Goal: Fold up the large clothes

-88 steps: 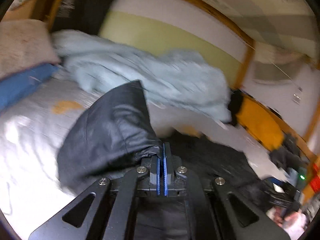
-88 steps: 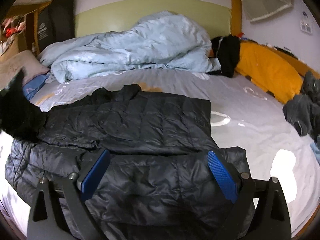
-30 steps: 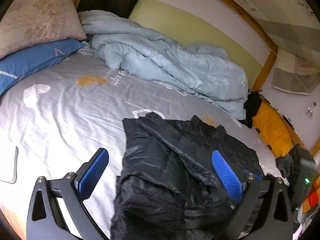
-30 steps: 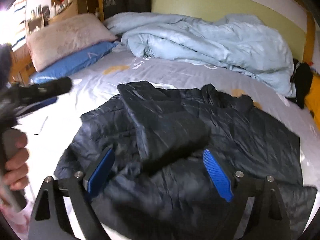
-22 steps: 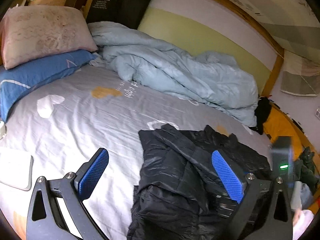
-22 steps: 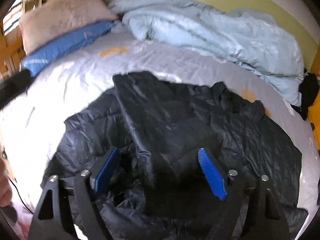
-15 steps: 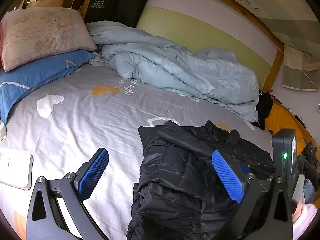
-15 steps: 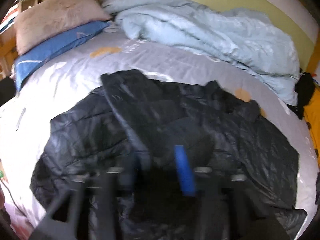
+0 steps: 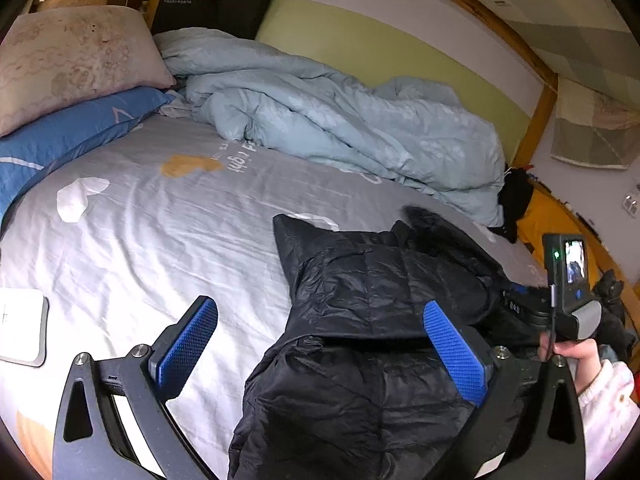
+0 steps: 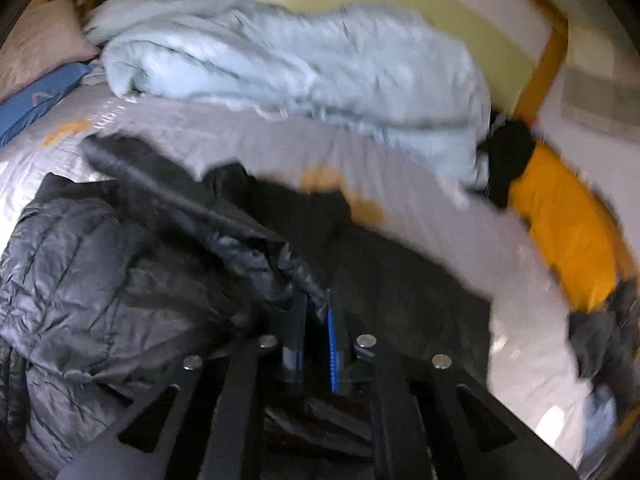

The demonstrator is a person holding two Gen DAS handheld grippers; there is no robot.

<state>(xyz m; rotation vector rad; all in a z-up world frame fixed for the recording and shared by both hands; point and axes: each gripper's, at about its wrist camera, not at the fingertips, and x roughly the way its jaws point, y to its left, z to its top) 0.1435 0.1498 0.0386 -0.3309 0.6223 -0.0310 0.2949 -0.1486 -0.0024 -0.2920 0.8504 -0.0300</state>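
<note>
A black puffer jacket (image 9: 380,280) lies on the grey bed sheet (image 9: 160,232), with one part folded over its body. My left gripper (image 9: 316,312) hovers open over the jacket's left side, its blue pads clear of the fabric. In the blurred right wrist view, a raised fold of the jacket (image 10: 100,272) runs into my right gripper (image 10: 316,308). Its jaws stand nearly together on that fold and are opening slightly. In the left wrist view a hand (image 9: 568,352) holds the right gripper's body (image 9: 564,276) at the jacket's right side.
A light blue duvet (image 9: 340,120) is heaped along the green headboard. Pink and blue pillows (image 9: 72,64) sit at the left. A yellow cushion (image 10: 568,232) and dark clothes (image 10: 600,328) lie at the right. A white flat item (image 9: 20,324) rests near the left edge.
My right gripper went from wide open to closed on a fold of the jacket and swung right, lifting the fabric. The left gripper stayed open and barely moved.
</note>
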